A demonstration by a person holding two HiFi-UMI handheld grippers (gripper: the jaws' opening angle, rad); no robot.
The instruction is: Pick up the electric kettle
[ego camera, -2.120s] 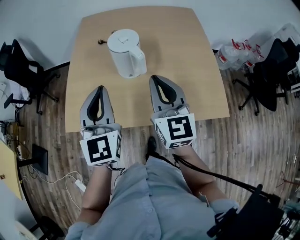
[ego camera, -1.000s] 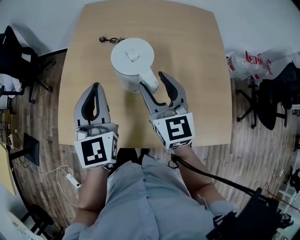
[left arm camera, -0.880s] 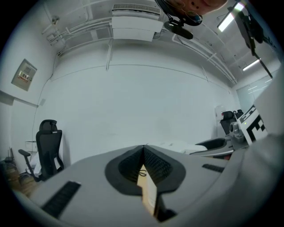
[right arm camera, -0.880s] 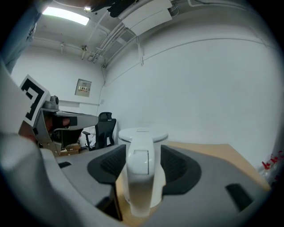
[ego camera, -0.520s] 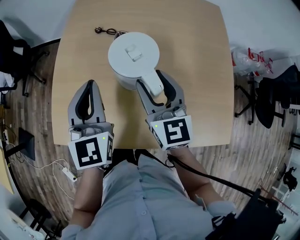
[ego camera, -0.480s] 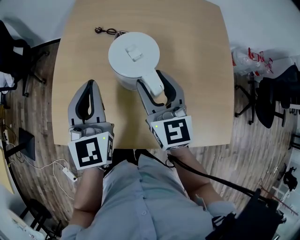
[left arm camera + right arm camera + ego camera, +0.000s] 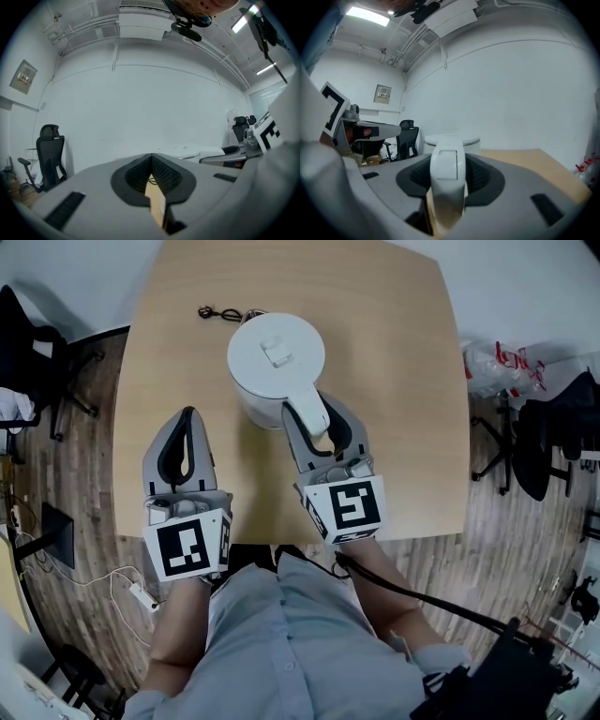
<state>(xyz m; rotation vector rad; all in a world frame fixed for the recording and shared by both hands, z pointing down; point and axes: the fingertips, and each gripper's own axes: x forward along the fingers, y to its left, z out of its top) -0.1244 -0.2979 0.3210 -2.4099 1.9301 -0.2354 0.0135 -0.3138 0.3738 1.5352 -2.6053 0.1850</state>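
Gripping the electric kettle (image 7: 277,354) by its handle (image 7: 447,180), your right gripper (image 7: 315,414), jaws just closing, your left gripper (image 7: 186,420) beside the kettle, jaws together, empty.

Right gripper (image 7: 315,412) near level, jaws just closed onto kettle handle (image 7: 306,414). Left gripper (image 7: 185,416) level, jaws together, empty.

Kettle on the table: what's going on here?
A person holds a gripper in each hand. The right gripper has its jaws around the handle of the white kettle. They have just been closing and now appear to press on it. The kettle stands on the table, not yet lifted. The left gripper is shut and empty, to the kettle's left.
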